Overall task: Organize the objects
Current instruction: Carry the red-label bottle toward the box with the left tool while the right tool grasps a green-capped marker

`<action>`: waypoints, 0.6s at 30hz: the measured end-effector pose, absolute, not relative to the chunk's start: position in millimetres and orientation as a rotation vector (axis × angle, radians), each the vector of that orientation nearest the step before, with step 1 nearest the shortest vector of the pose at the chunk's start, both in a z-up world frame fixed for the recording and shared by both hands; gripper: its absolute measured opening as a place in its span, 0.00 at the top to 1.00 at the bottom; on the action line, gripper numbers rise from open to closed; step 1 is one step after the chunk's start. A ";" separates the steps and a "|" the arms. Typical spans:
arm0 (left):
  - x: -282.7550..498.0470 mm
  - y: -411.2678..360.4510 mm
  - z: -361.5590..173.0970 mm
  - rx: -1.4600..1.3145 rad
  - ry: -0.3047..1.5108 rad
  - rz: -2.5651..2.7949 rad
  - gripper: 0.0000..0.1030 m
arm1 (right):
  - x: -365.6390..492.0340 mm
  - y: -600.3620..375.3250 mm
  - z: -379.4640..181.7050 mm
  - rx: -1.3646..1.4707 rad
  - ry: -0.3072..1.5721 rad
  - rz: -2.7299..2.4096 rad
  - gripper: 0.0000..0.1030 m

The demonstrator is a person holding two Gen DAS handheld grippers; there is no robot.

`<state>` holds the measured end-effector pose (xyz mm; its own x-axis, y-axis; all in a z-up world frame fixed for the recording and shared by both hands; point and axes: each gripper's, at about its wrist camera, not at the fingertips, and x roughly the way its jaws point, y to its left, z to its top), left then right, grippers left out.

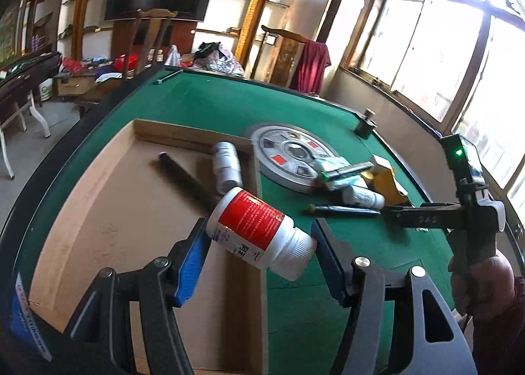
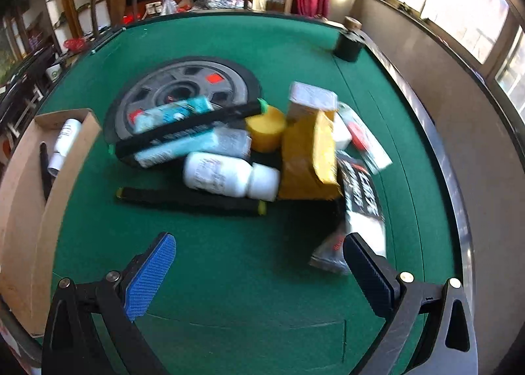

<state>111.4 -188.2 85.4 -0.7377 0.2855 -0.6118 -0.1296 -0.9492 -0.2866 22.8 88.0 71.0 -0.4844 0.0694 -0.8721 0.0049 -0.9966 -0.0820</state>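
Note:
My left gripper point(image 1: 261, 237) is shut on a white pill bottle with a red label point(image 1: 259, 227), held lengthwise between the blue pads above the right wall of a shallow cardboard box point(image 1: 98, 197). Inside the box lie a white bottle point(image 1: 226, 166) and a dark pen-like stick point(image 1: 187, 181). My right gripper point(image 2: 259, 253) stands open and empty over green felt, just short of a pile: a white bottle point(image 2: 229, 174), black sticks point(image 2: 190, 197), teal tubes point(image 2: 174, 112), a yellow cylinder point(image 2: 265, 128) and a yellow packet point(image 2: 308, 158). In the left wrist view the right gripper tool point(image 1: 459, 214) shows at the right.
A green felt table point(image 2: 229, 293) with a dark rim carries a round grey centre disc point(image 2: 183, 89). A black cup holder point(image 2: 347, 43) sits at the far right edge. Wooden chairs point(image 1: 151, 40) and shelves stand beyond; windows point(image 1: 443, 46) line the right.

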 end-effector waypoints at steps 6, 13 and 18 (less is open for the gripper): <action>113.2 -222.2 80.8 -1.009 -0.388 2.747 0.40 | -5.9 83.3 97.8 -1.625 0.233 2.905 0.02; 115.5 -246.6 72.5 -1.026 -0.440 2.754 0.40 | -54.7 65.2 87.0 -1.697 0.242 2.799 0.34; 117.4 -249.0 70.5 -1.022 -0.433 2.758 0.40 | -71.2 65.7 69.1 -1.697 0.268 2.659 0.50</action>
<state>117.4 -249.0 70.5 -0.7510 0.2549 -0.6091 -0.0562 -0.9438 -0.3257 -71.2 65.7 69.0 -0.4251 -0.1111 -0.8983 -0.0706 -0.9854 0.1552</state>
